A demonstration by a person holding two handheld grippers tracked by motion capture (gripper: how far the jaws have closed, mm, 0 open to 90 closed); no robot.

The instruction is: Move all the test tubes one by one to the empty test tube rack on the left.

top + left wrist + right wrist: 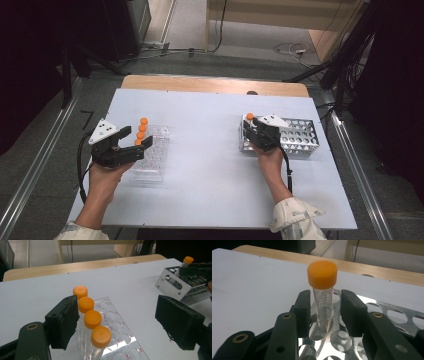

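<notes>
Standing in a corner hole of the metal rack (387, 315), the orange-capped tube (323, 293) rises between the two jaws of the right tongs (325, 312). A narrow gap shows on each side of the tube, so the pads do not press on it and the right tongs count as released. In the high view the rack (300, 137) sits at the right of the white bench (210, 165), with the right tongs (261, 131) at its left end. At the bench's left the clear plastic rack (120, 325) holds a row of four orange-capped tubes (92, 319). The left tongs (115, 322) are spread wide and grasp nothing; one pad sits just beside that row, the other well apart.
</notes>
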